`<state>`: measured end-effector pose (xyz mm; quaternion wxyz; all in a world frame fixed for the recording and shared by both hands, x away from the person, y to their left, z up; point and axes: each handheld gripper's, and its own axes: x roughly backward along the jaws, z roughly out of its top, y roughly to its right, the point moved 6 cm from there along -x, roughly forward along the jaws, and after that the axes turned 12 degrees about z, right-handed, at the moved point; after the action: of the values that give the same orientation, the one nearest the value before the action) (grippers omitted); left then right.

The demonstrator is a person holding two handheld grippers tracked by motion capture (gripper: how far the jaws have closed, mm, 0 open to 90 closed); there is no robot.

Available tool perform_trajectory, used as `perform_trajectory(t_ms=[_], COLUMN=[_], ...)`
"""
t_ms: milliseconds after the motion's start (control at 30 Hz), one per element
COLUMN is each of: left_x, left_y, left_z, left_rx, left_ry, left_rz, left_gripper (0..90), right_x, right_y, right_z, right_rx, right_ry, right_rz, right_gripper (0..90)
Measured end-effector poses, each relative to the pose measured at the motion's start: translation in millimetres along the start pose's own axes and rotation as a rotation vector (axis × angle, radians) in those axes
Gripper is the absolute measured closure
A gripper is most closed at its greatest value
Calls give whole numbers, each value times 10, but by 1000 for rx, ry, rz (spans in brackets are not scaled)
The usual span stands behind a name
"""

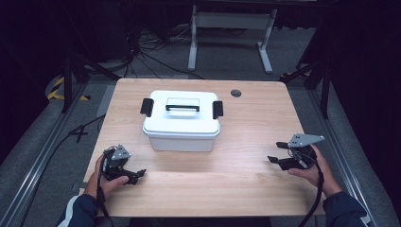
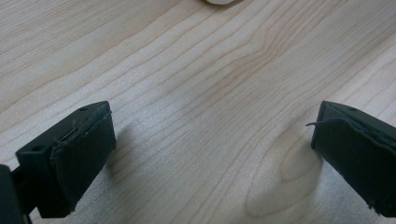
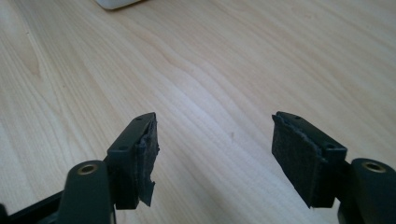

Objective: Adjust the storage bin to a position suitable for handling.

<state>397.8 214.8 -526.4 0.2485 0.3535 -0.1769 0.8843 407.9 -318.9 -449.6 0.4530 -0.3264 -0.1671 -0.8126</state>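
I see the white lidded box (image 1: 181, 121) untouched mid-surface, both black latches closed. My left gripper (image 1: 134, 176) sits spread near its front-left corner; my right gripper (image 1: 275, 152), spread and empty, hangs off its right side. Everything remains.
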Motion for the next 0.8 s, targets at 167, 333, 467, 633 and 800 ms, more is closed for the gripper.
perform_trajectory(t_ms=[167,333,467,633,800], left_x=[0,0,0,0,0], left_y=[2,2,2,2,-2], left_z=[0,0,-1,0,0], left_rx=[3,3,3,2,-2], left_ry=[0,0,0,0,0], left_rz=[0,0,0,0,1], left_gripper=[2,2,2,2,2], right_x=[48,80,110,104,128], right_y=[0,2,-19,-68,-155], right_z=[159,265,446,708,1059], right_rx=[28,38,57,113,156], right_ry=[19,33,61,46,46], right_rz=[-2,0,14,23,38], right_gripper=[322,324,333,356,366])
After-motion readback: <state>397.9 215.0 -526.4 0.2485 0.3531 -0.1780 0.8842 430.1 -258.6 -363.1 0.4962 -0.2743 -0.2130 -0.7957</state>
